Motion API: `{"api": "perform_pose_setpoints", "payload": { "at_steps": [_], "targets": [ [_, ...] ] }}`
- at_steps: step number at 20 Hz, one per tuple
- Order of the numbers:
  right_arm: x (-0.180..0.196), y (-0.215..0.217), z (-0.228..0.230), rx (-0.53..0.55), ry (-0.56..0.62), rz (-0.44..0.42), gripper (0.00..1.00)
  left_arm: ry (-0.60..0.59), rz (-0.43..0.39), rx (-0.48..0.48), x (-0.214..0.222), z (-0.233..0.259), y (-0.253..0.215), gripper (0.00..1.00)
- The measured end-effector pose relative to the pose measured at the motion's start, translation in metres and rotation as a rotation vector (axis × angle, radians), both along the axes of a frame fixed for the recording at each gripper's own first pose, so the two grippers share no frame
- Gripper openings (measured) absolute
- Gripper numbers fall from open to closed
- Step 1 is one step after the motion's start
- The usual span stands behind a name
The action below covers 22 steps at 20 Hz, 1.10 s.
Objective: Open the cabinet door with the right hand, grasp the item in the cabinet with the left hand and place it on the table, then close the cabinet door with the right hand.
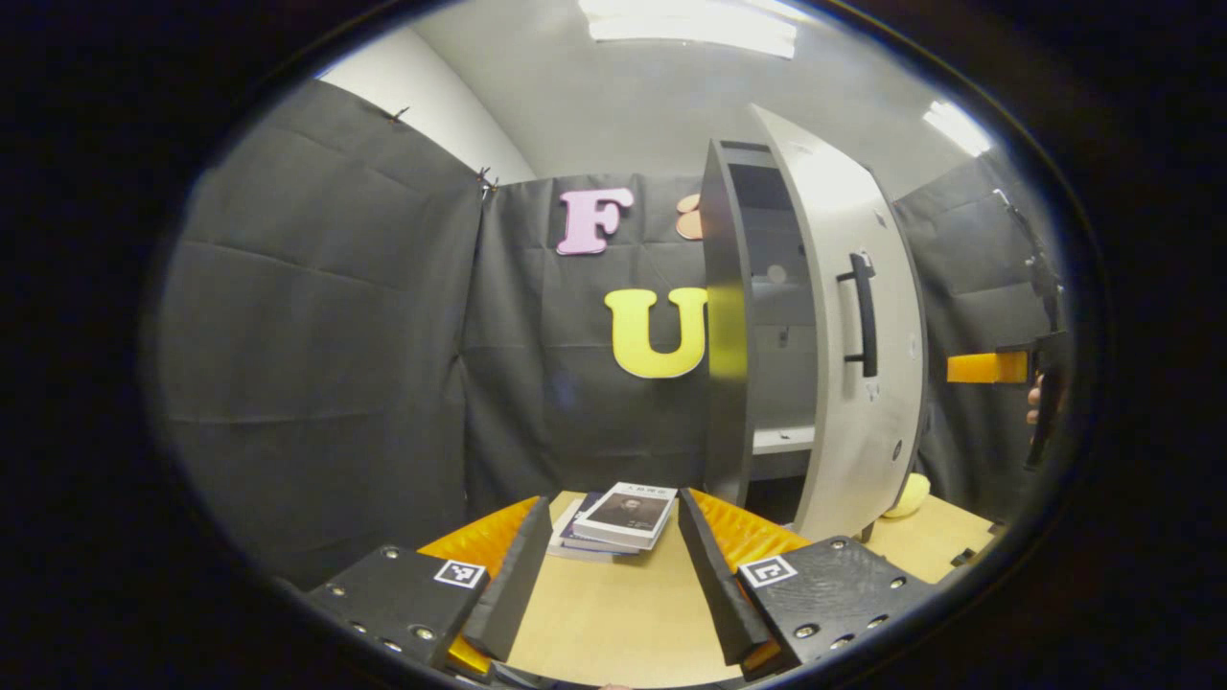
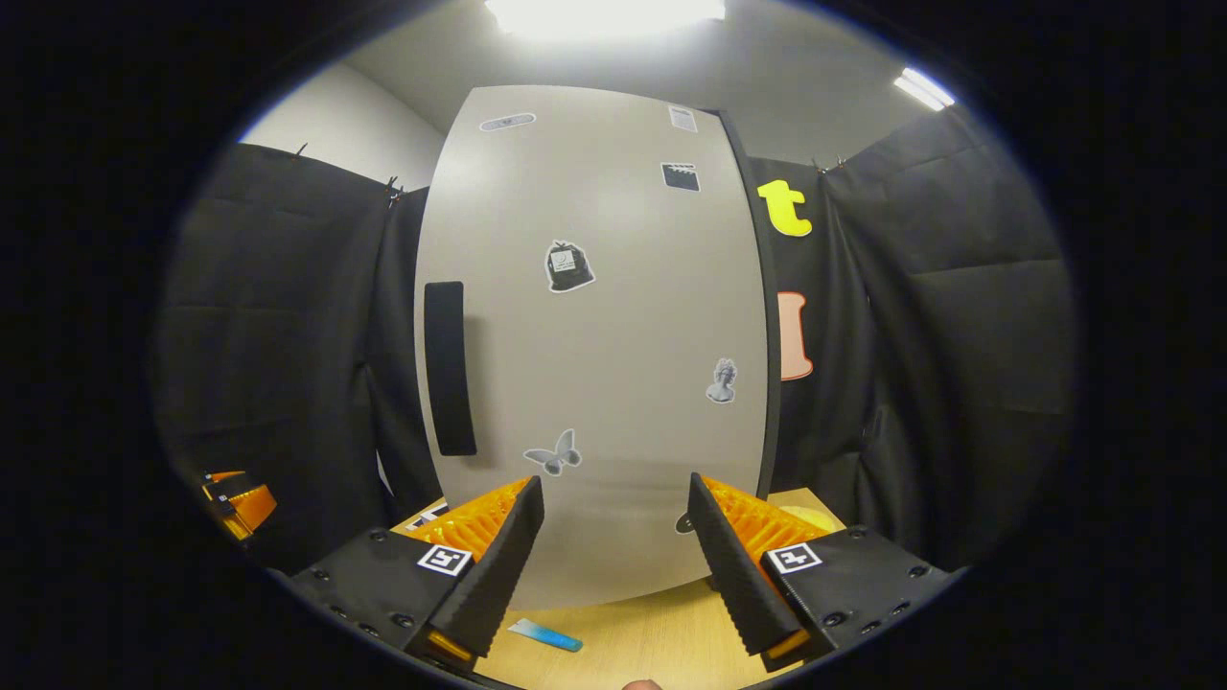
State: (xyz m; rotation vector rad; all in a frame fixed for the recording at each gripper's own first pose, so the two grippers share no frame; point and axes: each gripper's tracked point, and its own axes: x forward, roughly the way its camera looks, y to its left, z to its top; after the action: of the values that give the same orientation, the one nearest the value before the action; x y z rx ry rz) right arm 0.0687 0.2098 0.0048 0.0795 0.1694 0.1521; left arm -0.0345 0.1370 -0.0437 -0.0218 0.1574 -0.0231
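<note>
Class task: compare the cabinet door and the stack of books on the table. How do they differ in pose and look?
The cabinet door stands upright and swung open; the stack of books lies flat on the table. The door is large and plain pale grey with a dark handle; the books are small, with a picture on the top cover. Neither is held by a gripper.

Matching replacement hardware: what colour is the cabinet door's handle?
Black, on a light grey cabinet door; the handle shows best in the left gripper view.

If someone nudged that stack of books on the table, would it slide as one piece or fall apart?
The stack of books lies flat, so it probably won't tip. The top book sits skewed on the ones beneath, so a push may shift it alone. The wooden table looks smooth; sliding seems likely.
</note>
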Motion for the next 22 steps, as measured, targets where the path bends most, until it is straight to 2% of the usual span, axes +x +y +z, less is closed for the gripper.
{"api": "perform_pose_setpoints", "payload": {
  "at_steps": [3,6,14,15,16,19,20,22],
  "targets": [
    [-0.006,-0.022,-0.001,0.004,0.009,0.017,0.94,-0.011,-0.009,0.014,0.001,0.010,-0.030,0.80],
    [-0.009,-0.049,0.002,0.017,0.007,0.014,0.97,-0.018,-0.017,0.021,0.005,0.018,-0.059,0.80],
    [-0.021,-0.134,0.019,-0.017,-0.042,-0.069,0.97,-0.066,-0.088,0.035,0.008,0.055,-0.136,0.80],
    [-0.023,-0.144,0.020,-0.021,-0.048,-0.081,0.94,-0.071,-0.098,0.030,0.010,0.057,-0.146,0.80],
    [-0.026,-0.153,0.020,-0.022,-0.053,-0.093,0.97,-0.074,-0.107,0.024,0.011,0.060,-0.154,0.80],
    [-0.032,-0.175,0.018,-0.020,-0.060,-0.123,0.97,-0.078,-0.120,0.008,0.012,0.065,-0.171,0.80],
    [-0.032,-0.180,0.016,-0.016,-0.057,-0.130,0.94,-0.078,-0.121,0.005,0.013,0.065,-0.175,0.80],
    [-0.034,-0.188,0.014,0.001,-0.055,-0.139,0.96,-0.075,-0.122,0.002,0.016,0.067,-0.180,0.80]
  ]
}}
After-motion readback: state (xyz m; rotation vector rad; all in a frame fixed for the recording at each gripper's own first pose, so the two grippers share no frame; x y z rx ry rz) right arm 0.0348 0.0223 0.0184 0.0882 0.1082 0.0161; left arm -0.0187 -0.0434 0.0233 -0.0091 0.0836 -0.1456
